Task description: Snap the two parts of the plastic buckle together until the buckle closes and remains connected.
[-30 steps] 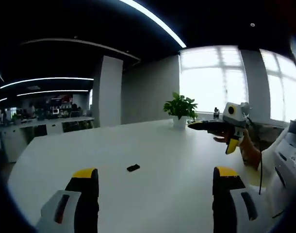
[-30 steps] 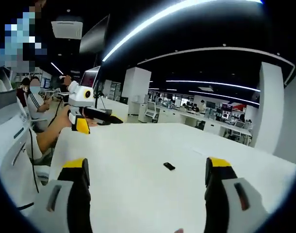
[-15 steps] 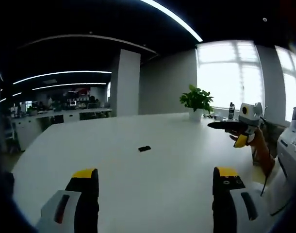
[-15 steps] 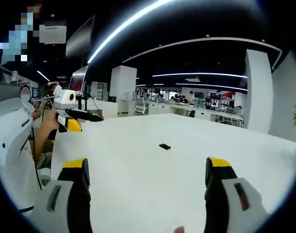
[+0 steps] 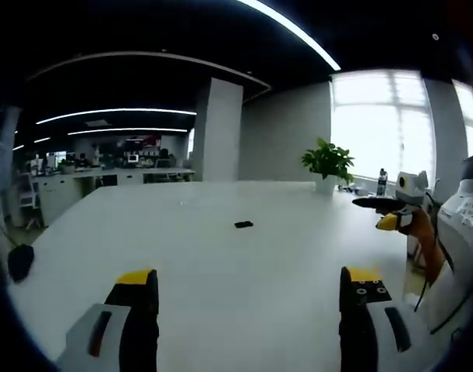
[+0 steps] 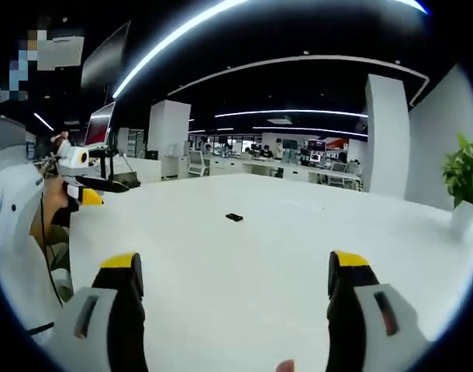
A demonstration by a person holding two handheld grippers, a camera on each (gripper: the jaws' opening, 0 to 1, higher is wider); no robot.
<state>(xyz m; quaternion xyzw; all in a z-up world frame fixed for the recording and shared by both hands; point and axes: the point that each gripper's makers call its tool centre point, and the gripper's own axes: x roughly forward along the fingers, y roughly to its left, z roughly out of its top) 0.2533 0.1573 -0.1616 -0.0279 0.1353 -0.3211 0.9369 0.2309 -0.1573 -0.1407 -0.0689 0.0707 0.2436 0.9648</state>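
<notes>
A small black buckle piece (image 5: 243, 225) lies on the white table (image 5: 221, 263), far ahead of my left gripper (image 5: 248, 298), whose jaws stand wide apart with nothing between them. In the right gripper view the same black piece (image 6: 234, 217) sits mid-table, well beyond my right gripper (image 6: 235, 291), which is also open and holds nothing. The right gripper (image 5: 391, 208) comes into the left gripper view at the right edge, held by a hand. The left gripper (image 6: 85, 184) comes into the right gripper view at the left edge. Only one dark piece can be made out.
A potted plant (image 5: 328, 164) stands at the table's far side by bright windows; the plant (image 6: 463, 182) is also at the right of the right gripper view. A pillar (image 5: 218, 132) and office desks lie beyond. A dark object (image 5: 19, 262) sits off the table's left edge.
Both views have swung, so the black piece sits farther away and shifted in each picture. Both grippers stay open and apart from it.
</notes>
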